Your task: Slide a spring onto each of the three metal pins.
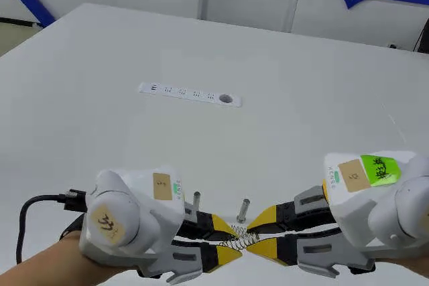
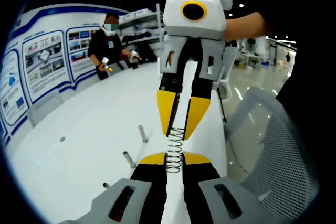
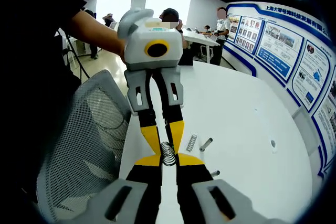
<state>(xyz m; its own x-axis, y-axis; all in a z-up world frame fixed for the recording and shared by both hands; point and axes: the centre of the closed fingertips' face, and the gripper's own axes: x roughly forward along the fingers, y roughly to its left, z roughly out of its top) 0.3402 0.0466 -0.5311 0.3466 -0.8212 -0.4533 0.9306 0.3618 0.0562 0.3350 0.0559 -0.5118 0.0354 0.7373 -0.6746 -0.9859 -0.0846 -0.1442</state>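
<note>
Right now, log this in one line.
left tongs, right tongs: shut on one spring | pins: bare | spare spring: on table

White bench (image 1: 301, 118): white pwr strip (image 1: 190, 94) lies flat mid-bench, well apart from the rest. Near edge: 3 metal pins (image 2: 128, 159) upright in a row, w/ loose spring (image 3: 191, 142) lying just beside one.

The spring (image 1: 244, 238) sits over the near edge of the table (image 1: 100, 58), gripped at its left end by the left gripper (image 1: 236, 241) and at its right end by the right gripper (image 1: 251, 235). Just behind the spring a pin (image 1: 243, 209) stands upright, and a second pin (image 1: 197, 200) stands behind and to its left. Well behind the spring lies a power strip (image 1: 190, 94). Farthest behind, past the table's far edge, is a chair (image 1: 248, 3).
</note>
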